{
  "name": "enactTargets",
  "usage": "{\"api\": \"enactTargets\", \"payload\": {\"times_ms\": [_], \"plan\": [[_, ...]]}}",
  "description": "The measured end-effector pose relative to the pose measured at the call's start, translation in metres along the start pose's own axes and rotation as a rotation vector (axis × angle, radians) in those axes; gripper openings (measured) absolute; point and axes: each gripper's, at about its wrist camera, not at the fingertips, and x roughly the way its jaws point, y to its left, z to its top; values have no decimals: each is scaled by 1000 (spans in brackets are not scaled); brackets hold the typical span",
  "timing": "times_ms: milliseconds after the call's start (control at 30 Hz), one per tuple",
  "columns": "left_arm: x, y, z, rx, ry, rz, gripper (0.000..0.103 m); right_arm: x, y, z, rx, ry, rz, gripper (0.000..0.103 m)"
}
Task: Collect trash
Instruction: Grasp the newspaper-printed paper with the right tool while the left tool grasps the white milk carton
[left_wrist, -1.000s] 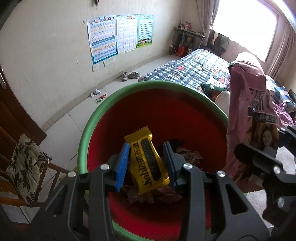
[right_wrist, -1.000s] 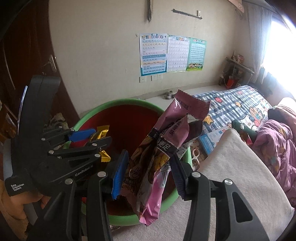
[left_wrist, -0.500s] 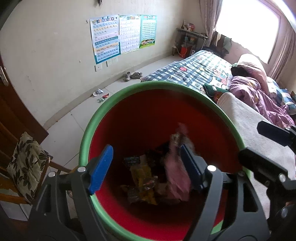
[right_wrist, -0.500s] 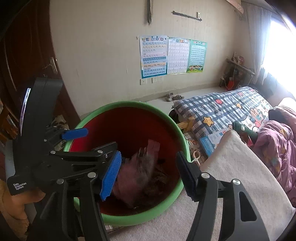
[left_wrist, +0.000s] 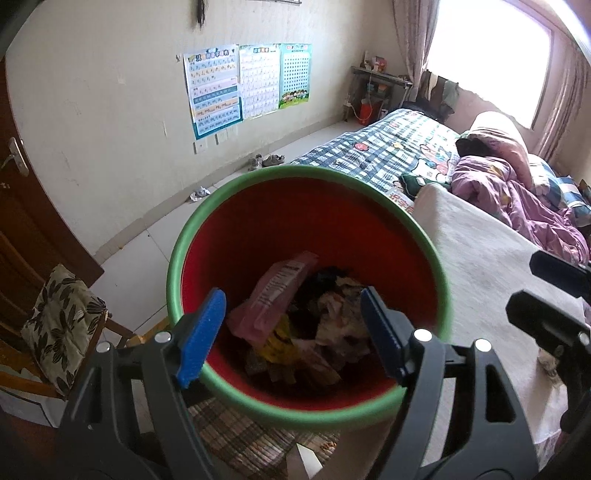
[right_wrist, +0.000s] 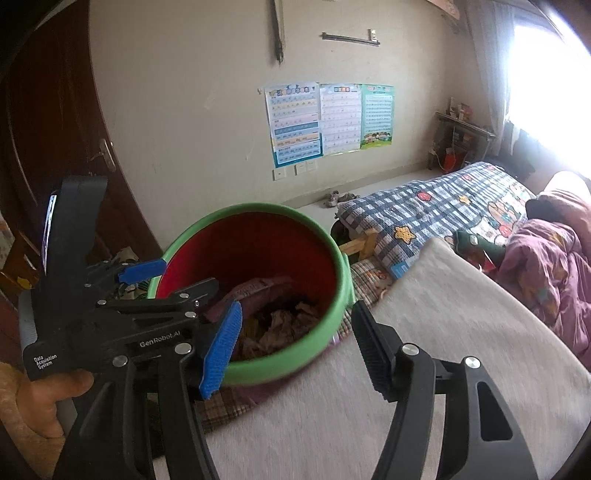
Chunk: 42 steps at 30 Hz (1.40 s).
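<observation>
Both tongs, left (left_wrist: 291, 332) and right (right_wrist: 295, 347), released and empty above the bin (left_wrist: 177, 258); wrappers (left_wrist: 273, 299) lie inside. Scrap (left_wrist: 199, 192) on floor (left_wrist: 140, 251) remains uncollected.

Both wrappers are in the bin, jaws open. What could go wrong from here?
1. The bin stands at the edge of the grey pad; the left gripper and right gripper hover over its rim, so a careless pull-back might tip it.
2. The pink wrapper leans upright on the pile and may spring out.
3. A scrap by the wall could be missed.
</observation>
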Motion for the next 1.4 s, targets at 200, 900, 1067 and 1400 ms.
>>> {"api": "enactTargets", "payload": {"times_ms": [200, 900, 1067, 1400], "plan": [[-25, -21, -20, 10, -12, -14, 76, -36, -8, -37, 37, 16, -15, 64], [-107, -184, -125, 419, -10, -399, 94, -45, -162, -143, 110, 286, -238, 67], [-113, -234, -151, 710, 3, -493, 97, -46, -180, -158, 167, 301, -177, 45], [-91, -294, -199, 1175, 92, -557, 97, -96, -207, -167, 312, 228, -146, 45]]}}
